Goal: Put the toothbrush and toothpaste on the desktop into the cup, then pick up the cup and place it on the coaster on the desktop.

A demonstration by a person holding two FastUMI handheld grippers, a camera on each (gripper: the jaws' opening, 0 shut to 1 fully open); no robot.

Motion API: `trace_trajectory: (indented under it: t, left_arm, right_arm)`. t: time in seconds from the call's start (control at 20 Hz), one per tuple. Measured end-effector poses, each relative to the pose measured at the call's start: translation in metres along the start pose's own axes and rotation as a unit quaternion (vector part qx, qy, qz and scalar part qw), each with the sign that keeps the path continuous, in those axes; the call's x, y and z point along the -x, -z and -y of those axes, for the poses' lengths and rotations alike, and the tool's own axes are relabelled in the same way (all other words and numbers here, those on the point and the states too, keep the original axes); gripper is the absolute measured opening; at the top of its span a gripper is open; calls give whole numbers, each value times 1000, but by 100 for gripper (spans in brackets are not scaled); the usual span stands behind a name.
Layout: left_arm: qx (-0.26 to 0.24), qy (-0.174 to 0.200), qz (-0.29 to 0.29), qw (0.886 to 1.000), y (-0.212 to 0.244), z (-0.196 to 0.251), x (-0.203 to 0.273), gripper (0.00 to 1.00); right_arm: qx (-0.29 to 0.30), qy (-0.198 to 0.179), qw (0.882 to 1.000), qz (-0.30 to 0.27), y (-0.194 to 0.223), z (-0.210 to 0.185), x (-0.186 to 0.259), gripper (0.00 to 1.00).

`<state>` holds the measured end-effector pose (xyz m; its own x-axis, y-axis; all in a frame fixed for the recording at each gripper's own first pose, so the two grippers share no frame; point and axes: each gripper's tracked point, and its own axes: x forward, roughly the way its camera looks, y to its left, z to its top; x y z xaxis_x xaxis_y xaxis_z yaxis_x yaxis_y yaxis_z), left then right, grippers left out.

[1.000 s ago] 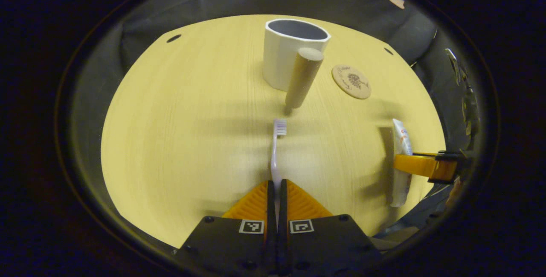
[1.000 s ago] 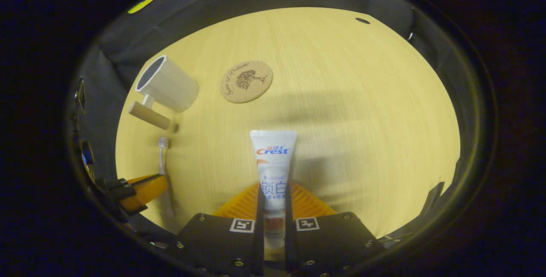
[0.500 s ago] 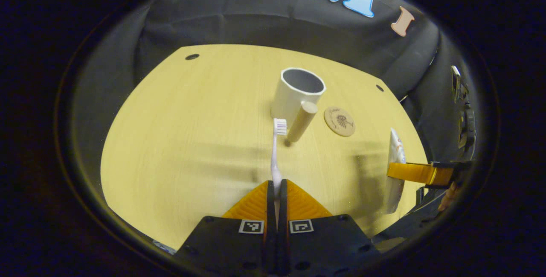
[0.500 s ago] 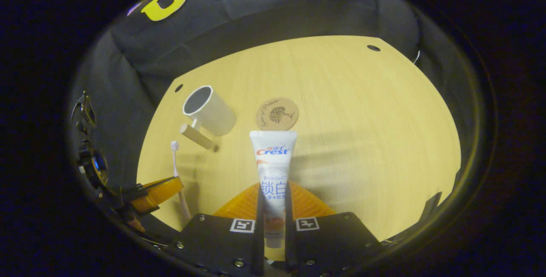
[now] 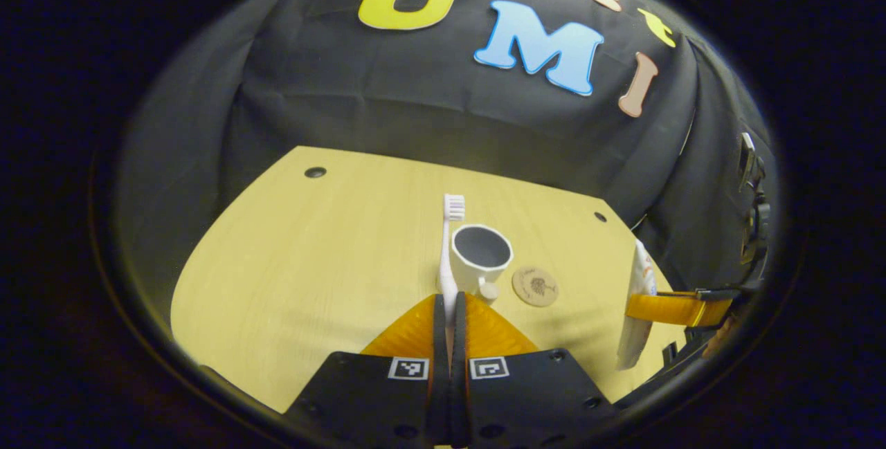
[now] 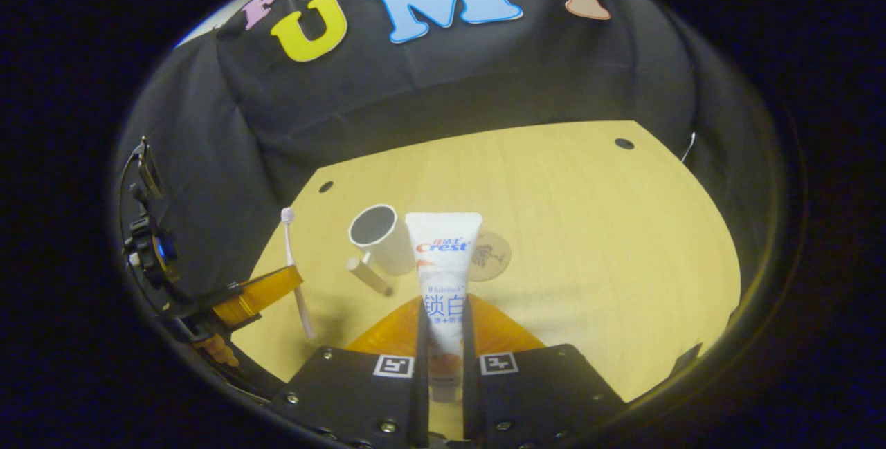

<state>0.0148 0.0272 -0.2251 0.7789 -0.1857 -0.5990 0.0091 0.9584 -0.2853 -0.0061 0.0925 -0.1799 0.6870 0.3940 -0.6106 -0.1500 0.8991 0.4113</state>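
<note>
Left hand-held gripper (image 5: 448, 310) clamped on toothbrush (image 5: 448, 248), right hand-held gripper (image 6: 443, 317) clamped on toothpaste (image 6: 443, 276); both above the tabletop (image 5: 311, 262), near the cup (image 5: 480, 255).

Toothbrush (image 5: 446, 255) and toothpaste (image 6: 443, 276) aloft; cup (image 5: 480, 255) empty.

Desktop (image 5: 291, 262): pale wood-grain, matt. Cup (image 5: 480, 255): smooth matt white plastic; handle looks wooden. Coaster (image 5: 535, 287) right of it: cork-like, printed. Toothpaste (image 6: 444, 276): glossy plastic tube. Finger pads (image 5: 484, 328): ribbed orange.
</note>
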Motion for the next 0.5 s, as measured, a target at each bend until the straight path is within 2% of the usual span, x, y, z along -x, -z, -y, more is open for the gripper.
trace_trajectory:
  t: [0.35,0.5]
  left_arm:
    - [-6,32,104,994,-66,7,-20,7]
    - [-2,50,135,990,-87,16,-34,7]
  right_arm:
    - [26,-12,995,96,-46,-13,16,20]
    - [26,-15,993,114,-57,-16,16,20]
